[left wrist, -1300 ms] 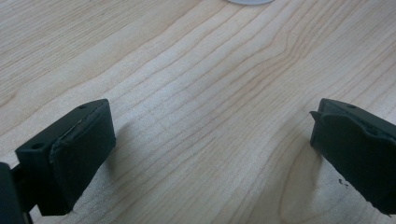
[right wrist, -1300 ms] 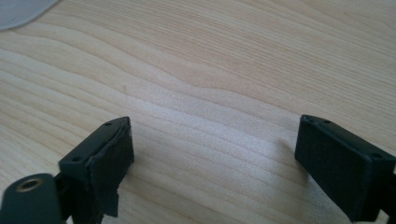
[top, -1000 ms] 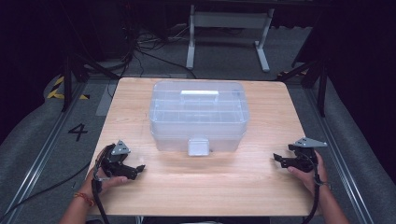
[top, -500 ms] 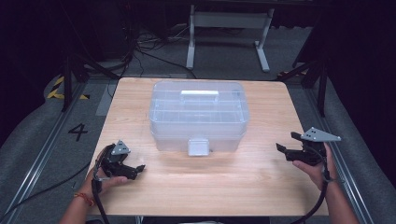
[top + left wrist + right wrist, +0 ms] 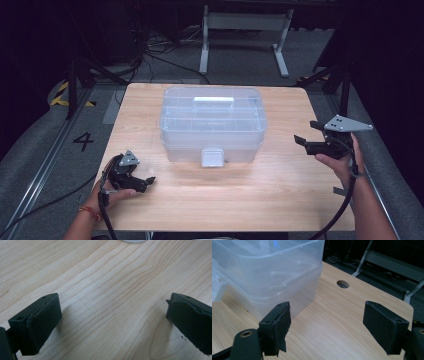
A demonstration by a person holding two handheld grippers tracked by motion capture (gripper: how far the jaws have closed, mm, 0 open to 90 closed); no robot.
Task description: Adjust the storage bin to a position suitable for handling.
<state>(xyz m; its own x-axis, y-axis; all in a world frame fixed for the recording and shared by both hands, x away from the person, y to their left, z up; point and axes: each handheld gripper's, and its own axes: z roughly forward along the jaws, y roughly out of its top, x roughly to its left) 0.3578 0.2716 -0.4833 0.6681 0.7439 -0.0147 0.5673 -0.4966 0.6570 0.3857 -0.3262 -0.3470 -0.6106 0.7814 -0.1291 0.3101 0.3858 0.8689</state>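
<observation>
A clear plastic storage box [image 5: 212, 122] with a closed lid, a white handle and a front latch [image 5: 212, 157] stands at the middle of the wooden table [image 5: 225, 200]. My left gripper [image 5: 147, 182] rests low at the table's front left, open, with bare wood between its jaws in the left gripper view [image 5: 113, 312]. My right gripper [image 5: 306, 132] hangs above the table's right side, level with the box and pointing toward it. It is open with nothing between its jaws [image 5: 327, 315]. The box's corner [image 5: 269, 272] shows ahead and to the left of them.
A round hole [image 5: 342, 284] is cut in the tabletop beyond the box's corner. A metal stand [image 5: 245, 35] and cables lie on the dark floor behind the table. Bare wood lies in front of the box and on both sides of it.
My right gripper has risen from near the tabletop to box height, still at the right side. The left gripper and the box have stayed where they were.
</observation>
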